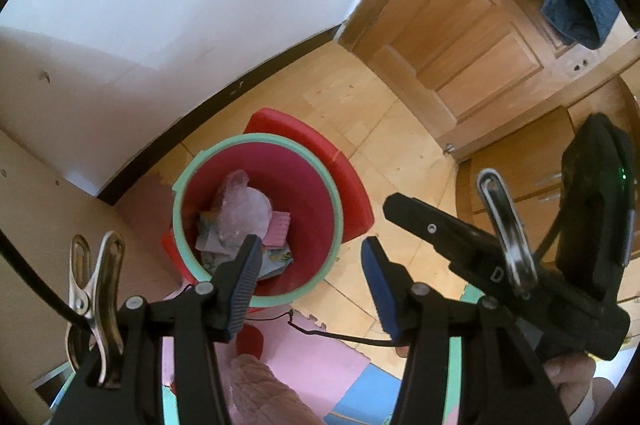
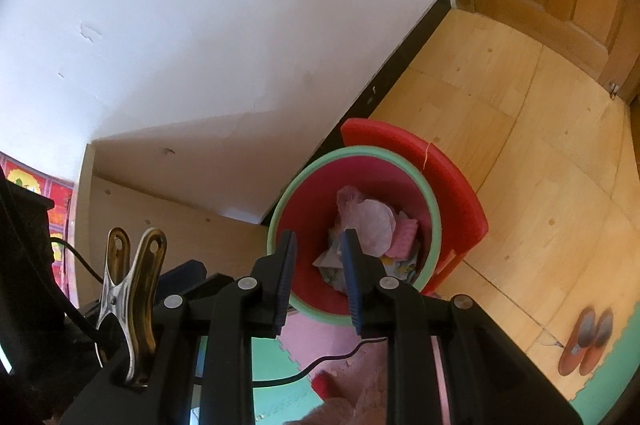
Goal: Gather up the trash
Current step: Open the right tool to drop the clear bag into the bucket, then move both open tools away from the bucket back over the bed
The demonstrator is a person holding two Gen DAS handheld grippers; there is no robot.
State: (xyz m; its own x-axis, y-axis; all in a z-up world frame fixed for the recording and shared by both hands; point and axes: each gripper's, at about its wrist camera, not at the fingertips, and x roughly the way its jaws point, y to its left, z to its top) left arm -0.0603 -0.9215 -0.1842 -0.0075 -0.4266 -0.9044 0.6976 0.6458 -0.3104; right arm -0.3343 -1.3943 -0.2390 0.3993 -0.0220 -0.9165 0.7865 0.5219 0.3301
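Hovering empty, left claw (image 1: 310,283) wide, right claw (image 2: 318,279) narrow, above the bin's (image 1: 256,139) light, crumpled wrappers (image 1: 244,209) at lower centre; pinch any fold.

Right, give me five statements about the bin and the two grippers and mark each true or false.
1. The red bin with the green rim already holds trash. True: crumpled plastic and paper scraps lie inside.
2. The left gripper grips a piece of trash. False: its jaws stand open with nothing between them.
3. A lid covers the bin. False: the bin is open at the top.
4. The right gripper holds nothing. True: the gap between its jaws is narrow but bare.
5. A pair of shoes stands inside the bin. False: they stand on the floor beside the foam mat.
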